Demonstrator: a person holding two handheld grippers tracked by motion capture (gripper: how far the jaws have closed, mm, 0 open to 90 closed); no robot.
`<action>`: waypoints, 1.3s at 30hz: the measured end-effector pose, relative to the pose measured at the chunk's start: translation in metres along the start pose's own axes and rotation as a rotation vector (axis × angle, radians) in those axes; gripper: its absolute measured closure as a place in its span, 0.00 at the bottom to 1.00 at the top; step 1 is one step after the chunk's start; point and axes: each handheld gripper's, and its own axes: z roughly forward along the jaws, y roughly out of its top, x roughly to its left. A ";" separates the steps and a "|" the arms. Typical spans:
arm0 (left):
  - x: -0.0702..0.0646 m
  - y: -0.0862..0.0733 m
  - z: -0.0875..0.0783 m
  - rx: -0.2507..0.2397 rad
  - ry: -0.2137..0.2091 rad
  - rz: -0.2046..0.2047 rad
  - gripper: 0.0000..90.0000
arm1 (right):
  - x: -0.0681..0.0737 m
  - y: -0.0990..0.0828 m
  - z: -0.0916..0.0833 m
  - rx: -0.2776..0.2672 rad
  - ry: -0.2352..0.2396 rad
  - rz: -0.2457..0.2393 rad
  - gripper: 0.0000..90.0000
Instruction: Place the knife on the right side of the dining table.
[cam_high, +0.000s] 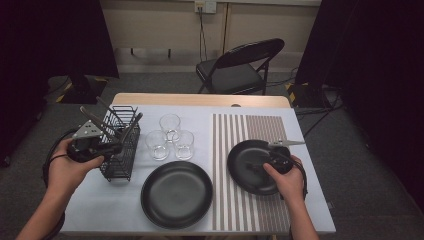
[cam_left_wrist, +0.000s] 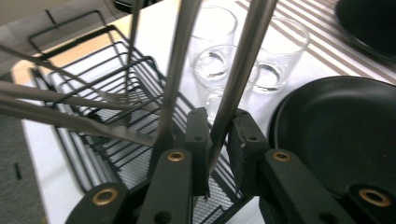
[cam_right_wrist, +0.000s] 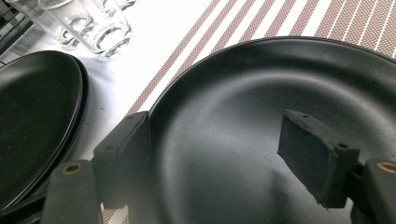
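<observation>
1. The black wire basket (cam_high: 122, 145) stands on the table's left, holding several long metal utensils.
2. The black plate (cam_high: 248, 165) lies on the striped mat, right of the basket beyond three glasses (cam_high: 170, 136); matte, shallow, round.
3. One slim steel utensil handle (cam_left_wrist: 238, 70) leans up out of the basket.
4. The left gripper (cam_left_wrist: 218, 140) reaches level into the basket, its jaws nearly closed around that handle.
5. The right gripper (cam_right_wrist: 219, 154) hovers low over the plate, jaws spread wide, one outside the rim.

No text, label or number can be read anywhere; the dim high view may hide some.
</observation>
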 end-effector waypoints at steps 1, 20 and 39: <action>0.000 0.001 -0.002 -0.006 0.006 0.004 0.89 | 0.000 0.000 0.000 0.000 0.002 0.000 0.27; 0.006 0.018 -0.016 -0.058 0.048 -0.013 0.93 | 0.000 0.000 0.000 -0.004 0.007 -0.003 0.27; 0.008 0.035 -0.026 -0.080 0.025 -0.011 0.93 | 0.001 0.000 0.000 -0.001 0.012 0.004 0.27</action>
